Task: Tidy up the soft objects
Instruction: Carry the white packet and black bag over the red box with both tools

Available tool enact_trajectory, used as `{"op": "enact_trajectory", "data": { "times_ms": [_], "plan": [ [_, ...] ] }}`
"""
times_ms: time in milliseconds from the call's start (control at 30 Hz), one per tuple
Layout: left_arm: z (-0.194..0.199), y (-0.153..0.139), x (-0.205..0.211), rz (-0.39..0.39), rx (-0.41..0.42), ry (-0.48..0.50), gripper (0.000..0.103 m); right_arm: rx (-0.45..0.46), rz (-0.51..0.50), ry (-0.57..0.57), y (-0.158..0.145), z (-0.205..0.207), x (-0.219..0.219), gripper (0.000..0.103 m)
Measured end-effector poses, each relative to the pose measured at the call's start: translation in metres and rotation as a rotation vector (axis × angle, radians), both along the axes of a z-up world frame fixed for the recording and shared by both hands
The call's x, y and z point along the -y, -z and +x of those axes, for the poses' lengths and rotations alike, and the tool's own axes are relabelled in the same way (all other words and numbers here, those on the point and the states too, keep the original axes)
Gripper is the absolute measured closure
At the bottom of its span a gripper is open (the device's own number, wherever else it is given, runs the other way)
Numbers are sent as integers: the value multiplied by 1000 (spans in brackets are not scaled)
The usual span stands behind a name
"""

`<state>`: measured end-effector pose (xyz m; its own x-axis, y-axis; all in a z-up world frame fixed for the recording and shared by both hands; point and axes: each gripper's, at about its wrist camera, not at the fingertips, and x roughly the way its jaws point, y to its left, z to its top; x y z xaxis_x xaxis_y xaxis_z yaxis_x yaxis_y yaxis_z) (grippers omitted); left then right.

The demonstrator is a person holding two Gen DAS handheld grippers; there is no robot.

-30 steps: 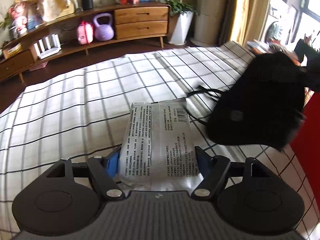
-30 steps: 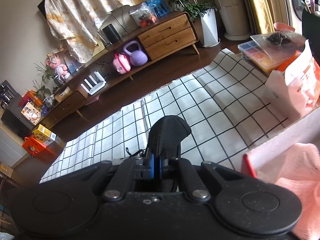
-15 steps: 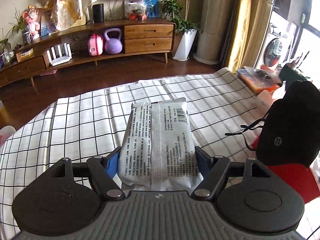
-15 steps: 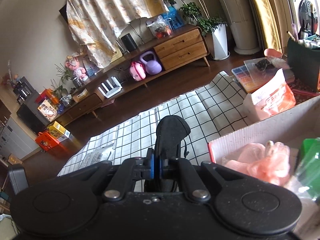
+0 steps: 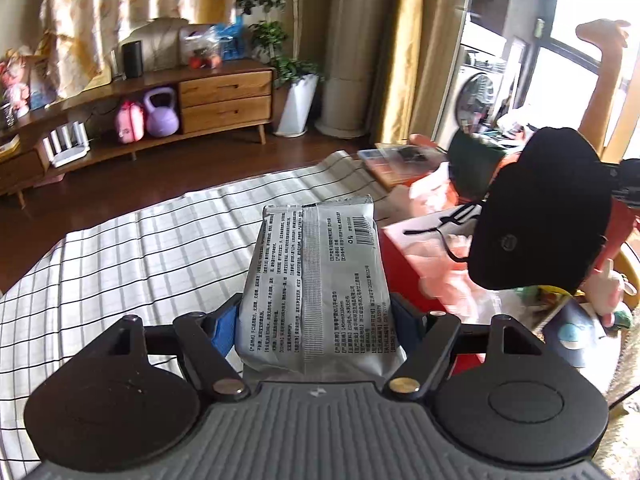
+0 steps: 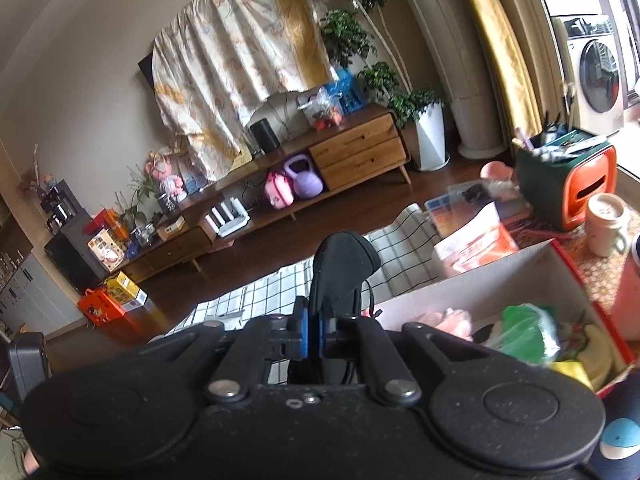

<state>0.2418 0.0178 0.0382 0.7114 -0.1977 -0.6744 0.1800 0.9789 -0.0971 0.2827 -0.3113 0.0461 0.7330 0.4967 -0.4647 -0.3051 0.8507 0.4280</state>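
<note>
Checked cloth [image 5: 132, 248]: lying over the table at the left, bare of items in the part that shows.

Left gripper [image 5: 314, 322]: gripping a silver packet [image 5: 316, 280] across its width, the jaws standing wide with a blue pad against each long edge; the packet is sticking forward, clear of the cloth.

Silver packet: riding in the air over the cloth, with the near wall of the red box [image 5: 404, 264] just to its right.

Black cap [image 5: 540, 216]: showing in the left wrist view at the right, hanging over the red box with its cords trailing toward the pink things inside.

Right gripper [image 6: 314, 334]: pinching the black cap's thin edge, the jaws nearly touching, with the cap standing up between them in the right wrist view.

Red box: sitting at the right of the table, open-topped, already holding pink soft items [image 6: 452, 318] and a green bag [image 6: 528, 330].

Step in hand, as I judge it: both hands are carrying their loads toward the box, the cap being nearer to it than the packet.

Next move: probably bringing each load over the opening, lowering it into a free spot beside the pink items and the green bag, then parting the jaws.

Care needed: the cap's cords are dangling and could be catching on the box wall; the packet is wide, so it may be needing a flat spot.
</note>
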Motion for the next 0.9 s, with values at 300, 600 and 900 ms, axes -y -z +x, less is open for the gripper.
{"op": "enact_trajectory", "data": {
  "times_ms": [300,600,900],
  "plan": [
    [-4,-1,80,0,6,111,28,8,7,87,4,-8,63,99],
    [16,25,148,7,-15,173,28,-67,4,120,45,8,109,99],
    [58,56,184,27,-47,156,28,-145,15,122,91,36,128,99]
  ]
}}
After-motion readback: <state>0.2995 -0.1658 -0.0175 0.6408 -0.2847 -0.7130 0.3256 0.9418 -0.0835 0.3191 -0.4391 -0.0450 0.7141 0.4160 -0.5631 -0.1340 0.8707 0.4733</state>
